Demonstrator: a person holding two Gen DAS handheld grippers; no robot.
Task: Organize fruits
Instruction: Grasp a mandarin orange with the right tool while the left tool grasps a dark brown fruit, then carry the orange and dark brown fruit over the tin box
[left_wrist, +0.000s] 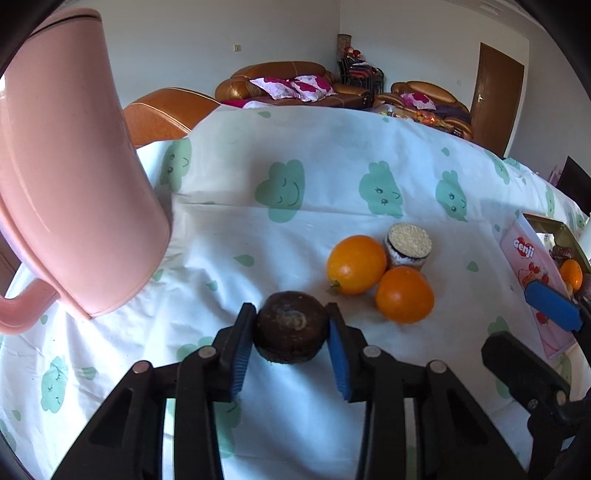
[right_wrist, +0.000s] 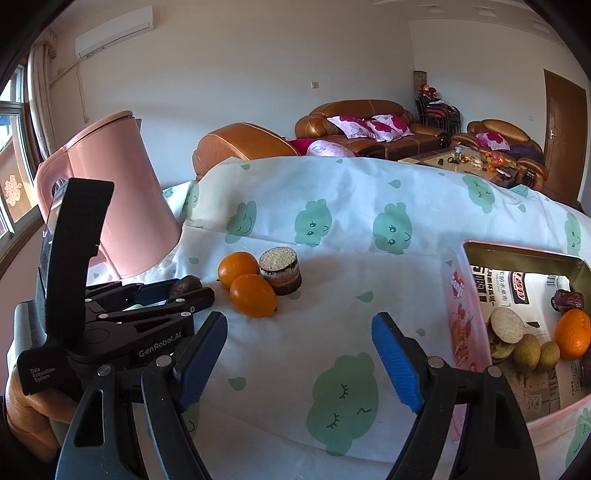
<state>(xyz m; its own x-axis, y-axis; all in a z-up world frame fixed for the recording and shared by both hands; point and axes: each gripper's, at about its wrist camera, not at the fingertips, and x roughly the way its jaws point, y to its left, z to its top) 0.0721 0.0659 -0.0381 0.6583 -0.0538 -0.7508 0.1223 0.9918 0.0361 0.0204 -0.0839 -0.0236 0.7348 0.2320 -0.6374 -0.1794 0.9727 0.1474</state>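
Note:
My left gripper (left_wrist: 291, 328) is shut on a dark brown round fruit (left_wrist: 291, 326), holding it just above the cloud-print cloth. It also shows in the right wrist view (right_wrist: 184, 286) at the left. Two oranges (left_wrist: 356, 264) (left_wrist: 404, 293) lie together beside a dark round cake with a pale crumbly top (left_wrist: 408, 247). My right gripper (right_wrist: 299, 354) is open and empty over the cloth, left of a pink tin box (right_wrist: 456, 295). The box holds an orange (right_wrist: 572, 334), small brown fruits (right_wrist: 526, 350), a cake and a date.
A pink kettle (left_wrist: 70, 177) stands at the left on the table. The table's far edge drops off toward brown leather sofas (right_wrist: 369, 125) and a low table. The right gripper's blue pad (left_wrist: 552, 306) shows in the left wrist view by the box.

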